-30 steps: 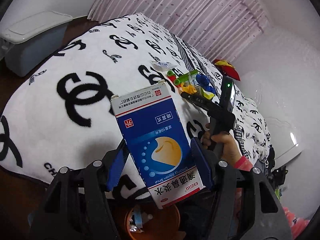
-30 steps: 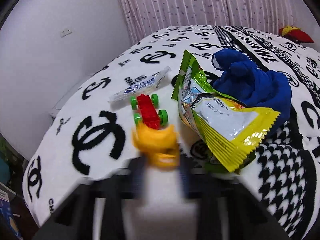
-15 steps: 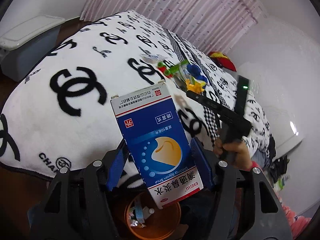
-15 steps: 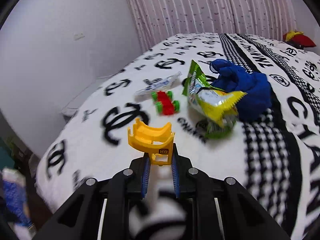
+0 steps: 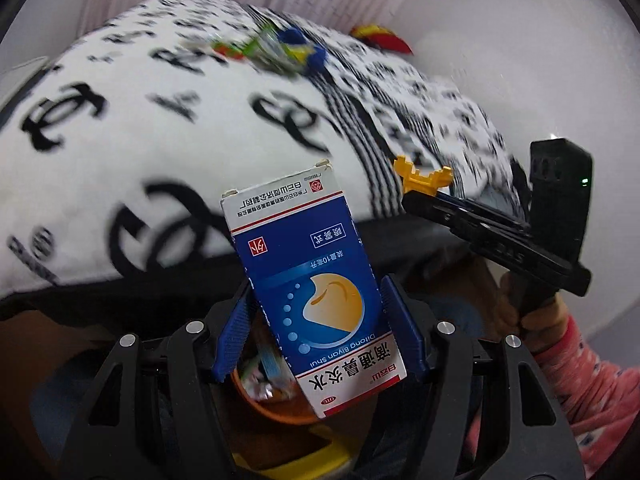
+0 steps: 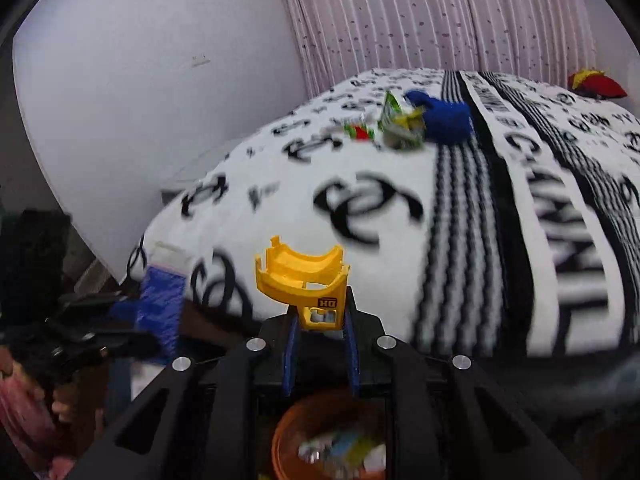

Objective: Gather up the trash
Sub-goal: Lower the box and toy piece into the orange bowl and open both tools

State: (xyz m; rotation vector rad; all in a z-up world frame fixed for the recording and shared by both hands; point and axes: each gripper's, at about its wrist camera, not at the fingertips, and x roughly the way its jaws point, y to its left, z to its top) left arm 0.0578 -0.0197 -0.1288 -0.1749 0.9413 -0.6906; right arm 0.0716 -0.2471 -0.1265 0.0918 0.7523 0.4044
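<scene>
Bin: the orange bin [image 5: 280, 408] sits low, right under the left hand-held gripper [image 5: 320, 332], its rim peeking out beneath the box; wrappers already lie inside.
Left grip: clenched on the blue box [image 5: 308, 276], pads pressing both long sides, label upside down.
Box axis: long axis runs up and away from the fingers, leaning a touch left; its lower end hangs just over the bin's mouth.
Right grip: the right hand-held gripper [image 6: 319, 326] is clamped on the base of the yellow piece [image 6: 304, 280], whose curved top stands clear above the fingers.
Right and bin: in the right view the bin [image 6: 288, 432] shows directly below the fingers, partly hidden by the gripper's body.
Nearer hand: a close call, both hover over the bin; the box looks lower and closer to the rim.
Next call: my read, let go straight down, box first, no sideways travel needed.
Far: on the bed [image 6: 460, 208], well apart, a green wrapper [image 6: 396, 124], a red toy [image 6: 360, 132] and blue cloth [image 6: 444, 120] wait in a cluster.
</scene>
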